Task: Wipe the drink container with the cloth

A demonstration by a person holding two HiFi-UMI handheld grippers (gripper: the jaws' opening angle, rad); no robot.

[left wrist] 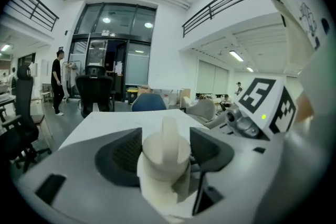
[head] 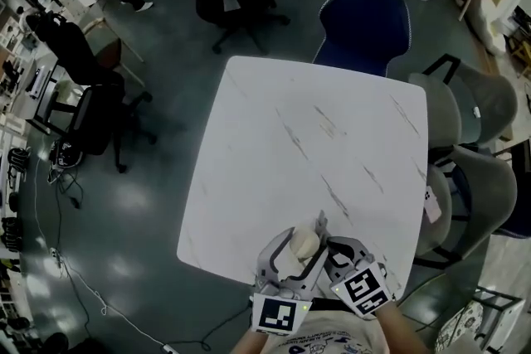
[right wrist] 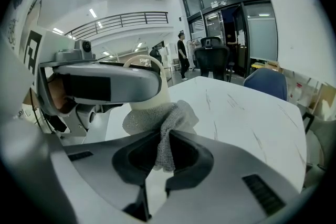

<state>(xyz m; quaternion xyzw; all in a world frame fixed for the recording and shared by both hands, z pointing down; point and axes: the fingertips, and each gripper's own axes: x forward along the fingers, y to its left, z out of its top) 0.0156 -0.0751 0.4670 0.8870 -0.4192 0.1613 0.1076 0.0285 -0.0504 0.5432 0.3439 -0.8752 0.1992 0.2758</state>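
Note:
A cream drink container [head: 304,242] sits between the jaws of my left gripper [head: 294,257] at the near edge of the white table [head: 315,137]. In the left gripper view the container [left wrist: 165,150] fills the gap of the left gripper [left wrist: 166,153], and both pads touch its sides. My right gripper [right wrist: 163,157] is shut on a grey knitted cloth [right wrist: 167,123], which bunches against the side of the container [right wrist: 152,97]. The two grippers stand side by side, the right gripper [head: 333,251] just right of the container. Whether the container rests on the table is hidden.
A blue chair [head: 365,25] stands at the table's far side and grey chairs [head: 473,145] along its right side. Black office chairs [head: 91,108] stand on the dark floor to the left. A person [left wrist: 56,81] stands far off by the glass doors.

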